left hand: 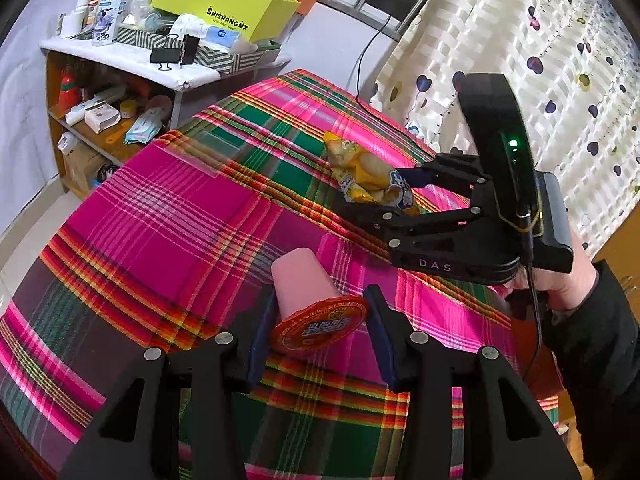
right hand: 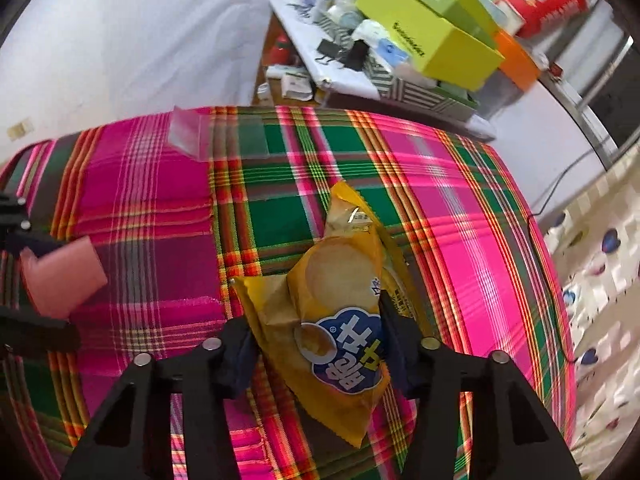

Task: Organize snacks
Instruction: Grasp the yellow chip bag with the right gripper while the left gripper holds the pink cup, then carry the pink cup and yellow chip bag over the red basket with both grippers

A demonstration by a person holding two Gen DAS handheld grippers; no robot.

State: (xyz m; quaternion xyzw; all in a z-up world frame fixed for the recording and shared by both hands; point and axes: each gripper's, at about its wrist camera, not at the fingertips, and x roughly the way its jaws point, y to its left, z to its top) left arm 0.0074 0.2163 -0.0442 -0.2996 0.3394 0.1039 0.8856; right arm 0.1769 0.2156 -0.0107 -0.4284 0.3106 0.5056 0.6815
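Crinkly yellow foil: your right tool (right hand: 316, 344) clasps the chip packet (right hand: 340, 320) on the plaid worktop (right hand: 460, 216) at six o'clock. Light and crushable, so squeeze softly. Your left tool (left hand: 316, 332) grips the pink jelly cup (left hand: 308, 288).

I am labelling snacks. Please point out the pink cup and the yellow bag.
pink cup (left hand: 304, 280), left wrist view, on its pink side wall.
yellow bag (right hand: 340, 280), right wrist view, on its printed front.

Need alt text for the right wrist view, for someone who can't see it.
The right hand-held gripper has a yellow snack packet between its fingers, over a pink and green plaid cloth. At the left edge, a pink cup sits in the left hand-held gripper.
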